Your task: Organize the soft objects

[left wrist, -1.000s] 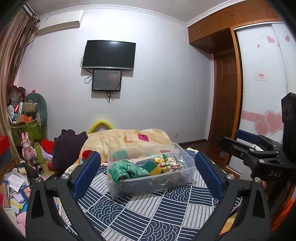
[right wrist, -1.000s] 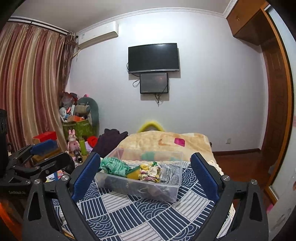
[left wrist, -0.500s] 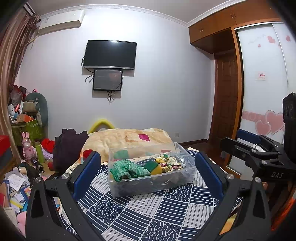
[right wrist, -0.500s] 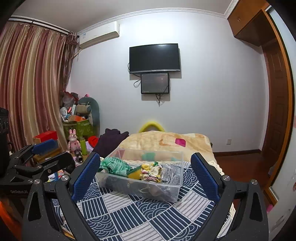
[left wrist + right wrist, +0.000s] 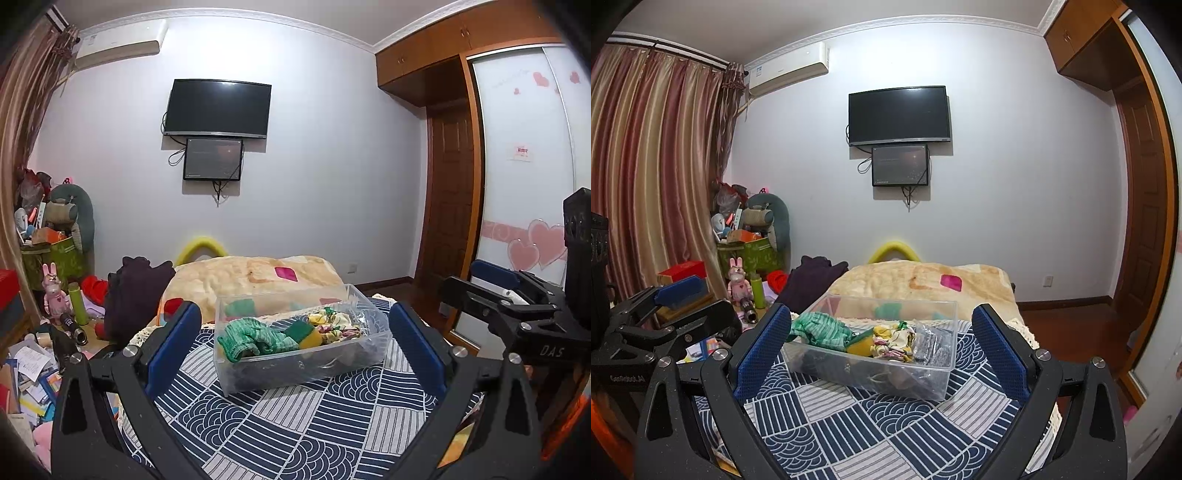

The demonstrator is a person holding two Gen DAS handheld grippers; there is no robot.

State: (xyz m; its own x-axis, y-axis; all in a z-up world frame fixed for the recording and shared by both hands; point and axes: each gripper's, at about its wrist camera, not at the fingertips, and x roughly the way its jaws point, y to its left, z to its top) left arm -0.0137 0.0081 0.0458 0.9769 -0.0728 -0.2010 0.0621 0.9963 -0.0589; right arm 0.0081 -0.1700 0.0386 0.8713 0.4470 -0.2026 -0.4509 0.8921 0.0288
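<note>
A clear plastic bin [image 5: 373,345] [image 5: 945,380] stands on the blue-and-white patterned bedspread [image 5: 295,424] [image 5: 868,432]. It holds a green knit cloth [image 5: 251,338] [image 5: 820,328], a yellow-green sponge [image 5: 308,338] [image 5: 862,345], a floral cloth [image 5: 332,325] [image 5: 892,341] and a dark mesh item [image 5: 931,345]. My left gripper [image 5: 295,343] is open and empty, back from the bin. My right gripper [image 5: 879,350] is open and empty, also back from it. Each gripper shows at the edge of the other's view.
A beige blanket [image 5: 255,277] and a dark garment [image 5: 136,295] lie behind the bin. Toys, boxes and papers crowd the floor at left [image 5: 33,354]. A wardrobe and door stand at right [image 5: 450,221]. A TV hangs on the far wall [image 5: 899,114].
Both views have shifted very slightly; the bin and its contents have not moved. Both grippers stay open.
</note>
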